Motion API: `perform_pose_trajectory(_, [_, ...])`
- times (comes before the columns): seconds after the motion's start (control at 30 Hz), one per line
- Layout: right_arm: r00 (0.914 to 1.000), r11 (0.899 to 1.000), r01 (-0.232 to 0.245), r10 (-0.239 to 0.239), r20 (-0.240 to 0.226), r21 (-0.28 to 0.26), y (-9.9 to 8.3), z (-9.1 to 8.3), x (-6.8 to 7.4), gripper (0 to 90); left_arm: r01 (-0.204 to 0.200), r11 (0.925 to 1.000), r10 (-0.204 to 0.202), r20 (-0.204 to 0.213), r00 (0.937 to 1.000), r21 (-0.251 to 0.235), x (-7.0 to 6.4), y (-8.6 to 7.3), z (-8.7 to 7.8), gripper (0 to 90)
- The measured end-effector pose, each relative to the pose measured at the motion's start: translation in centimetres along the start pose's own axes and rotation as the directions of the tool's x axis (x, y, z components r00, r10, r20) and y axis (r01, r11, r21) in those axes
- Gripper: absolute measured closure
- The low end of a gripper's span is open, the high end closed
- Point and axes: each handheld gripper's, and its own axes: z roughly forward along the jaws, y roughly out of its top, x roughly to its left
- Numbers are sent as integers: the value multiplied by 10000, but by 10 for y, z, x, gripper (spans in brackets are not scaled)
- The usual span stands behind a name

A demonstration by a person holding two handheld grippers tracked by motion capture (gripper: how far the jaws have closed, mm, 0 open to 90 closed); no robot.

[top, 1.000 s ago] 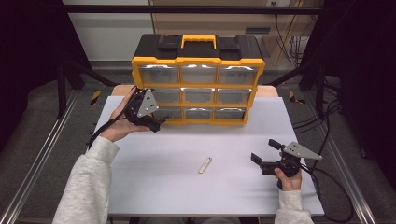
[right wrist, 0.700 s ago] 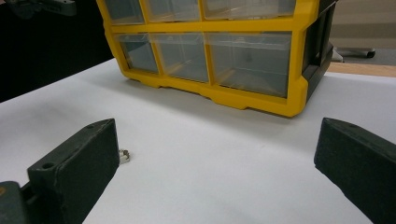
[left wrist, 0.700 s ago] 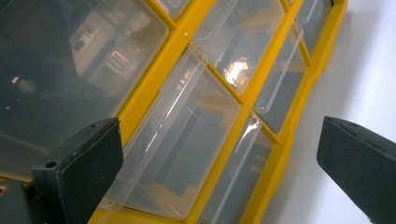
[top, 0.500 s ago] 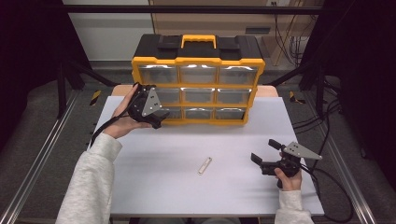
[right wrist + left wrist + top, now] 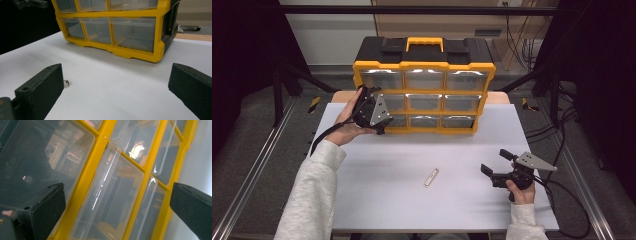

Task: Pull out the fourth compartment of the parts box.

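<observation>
A yellow and black drawer organizer (image 5: 424, 65) stands upright at the back of the white table (image 5: 387, 200), with three rows of clear drawers. My left gripper (image 5: 374, 109) is held open right at its left column, around the middle and bottom rows. In the left gripper view the open gripper (image 5: 117, 212) faces a clear drawer (image 5: 112, 195) at very close range, with nothing between the jaws. My right gripper (image 5: 496, 162) rests open on the table at the right, empty. A small metal piece (image 5: 431, 177) lies mid-table, left of it.
From the right gripper view the organizer (image 5: 110, 32) is seen ahead across bare white table, and the small metal piece (image 5: 66, 83) lies by the left jaw. Cables (image 5: 562, 195) trail off the table's right edge. Dark frame rails run along both sides.
My left gripper has shifted slightly right, closer to the organizer's left drawers. The right gripper and the metal piece have stayed put.
</observation>
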Motion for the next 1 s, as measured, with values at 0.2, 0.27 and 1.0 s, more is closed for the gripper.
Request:
perform_pose_trajectory(0.2, [10000,10000,-5,5,-1,2,0,0,0,4,-632,9973,635,-78,9979,362,-1,-3,4,0])
perform_pose_trajectory(0.27, [10000,10000,4,-4,6,10,0,0,0,4,-848,9956,855,-151,9962,395,-2,-3,5,0])
perform_pose_trajectory(1.0, [10000,10000,-15,15,-1,24,0,-1,0,4,-2582,9628,2626,-507,9636,802,-14,-4,15,59])
